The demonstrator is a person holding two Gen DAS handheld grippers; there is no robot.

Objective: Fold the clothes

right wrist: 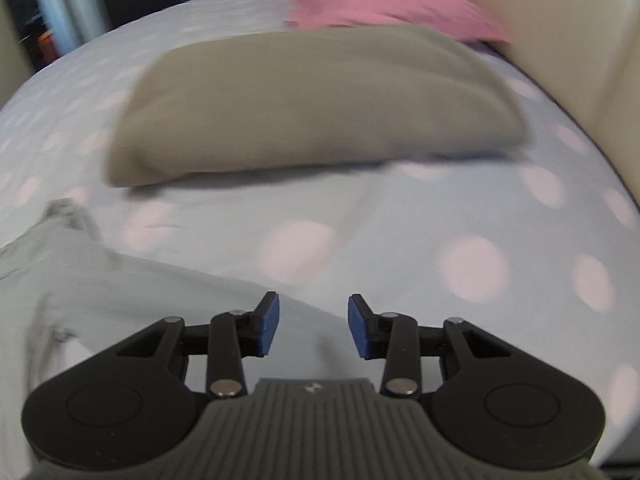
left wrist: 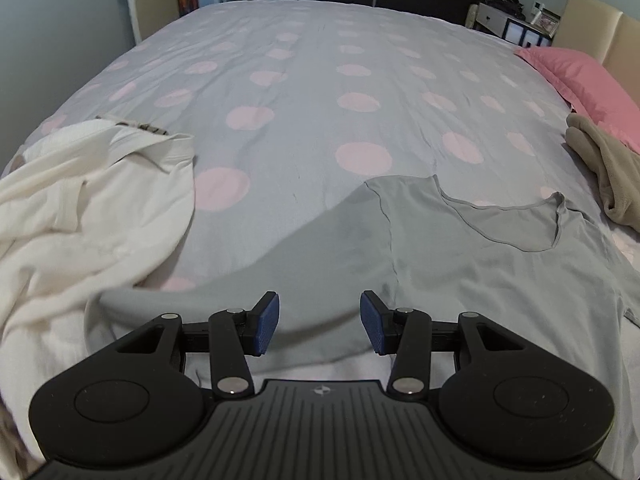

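Grey T-shirt (left wrist: 460, 248) lies spread on the bed in the lower middle and lower right of the left wrist view, its V-shaped neckline toward the right of centre and one sleeve running out to the lower left, where its tip lies against the white garment (left wrist: 80, 216). In the right wrist view the same grey T-shirt (right wrist: 100, 280) fills the lower left corner, blurred.

The left gripper (left wrist: 319, 322) sits at the bottom centre of its frame above the sleeve, its blue-padded fingers (left wrist: 266, 322) spread wide with nothing between them. The right gripper (right wrist: 313, 326) is likewise at the bottom centre of its view, fingers well apart and holding nothing, over the edge of the shirt and the bare cover.

The white garment is crumpled in a heap along the left edge of the left wrist view. A beige garment (left wrist: 608, 172) is bunched at the right edge; in the right wrist view this beige garment (right wrist: 312, 104) appears as a folded bundle across the upper middle, blurred. Behind it lies a pink pillow (right wrist: 380, 0), also seen at the upper right of the left view (left wrist: 584, 76), against a cream headboard (right wrist: 568, 40). Everything rests on a grey bedcover (left wrist: 312, 60) with pale pink dots.
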